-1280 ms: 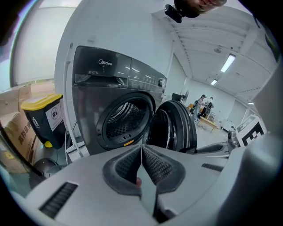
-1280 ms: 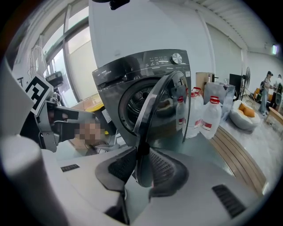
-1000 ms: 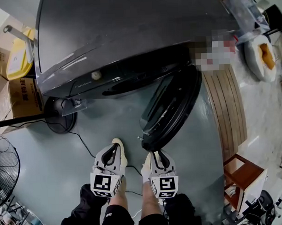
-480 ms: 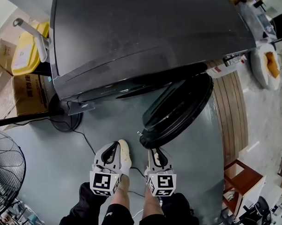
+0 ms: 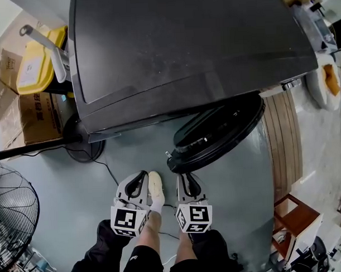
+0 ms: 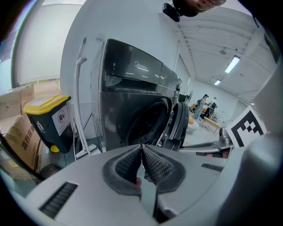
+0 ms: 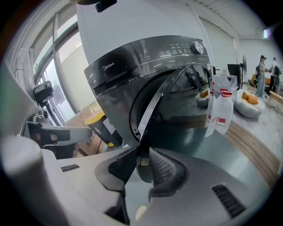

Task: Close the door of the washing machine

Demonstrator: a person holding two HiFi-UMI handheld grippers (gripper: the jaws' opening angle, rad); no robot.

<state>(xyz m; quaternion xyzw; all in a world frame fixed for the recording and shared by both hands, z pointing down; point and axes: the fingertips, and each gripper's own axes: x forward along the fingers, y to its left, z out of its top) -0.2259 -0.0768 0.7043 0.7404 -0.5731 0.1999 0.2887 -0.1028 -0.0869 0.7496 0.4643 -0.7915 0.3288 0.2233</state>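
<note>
From above in the head view, the dark grey washing machine (image 5: 184, 43) fills the top, and its round door (image 5: 218, 134) stands swung out at the right of the front. My right gripper (image 5: 185, 179) is at the door's free edge. In the right gripper view the door's rim (image 7: 152, 110) runs down between the pads of the right gripper (image 7: 140, 152), whose jaws are closing on it. My left gripper (image 5: 139, 181) hangs beside it to the left, shut and holding nothing. From the left gripper (image 6: 141, 148), the drum opening (image 6: 146, 126) and the door (image 6: 180, 121) lie ahead.
A yellow-lidded bin (image 5: 36, 59) and cardboard boxes (image 5: 38, 115) stand left of the machine, with a fan base (image 5: 84, 147) and a fan cage (image 5: 14, 205). A wooden platform (image 5: 282, 134), a stool (image 5: 293, 217) and a beanbag (image 5: 327, 80) lie right. A cable (image 5: 107, 168) crosses the floor.
Both grippers have moved toward the machine. The door, with the right gripper at its edge, has swung closer to the machine's front.
</note>
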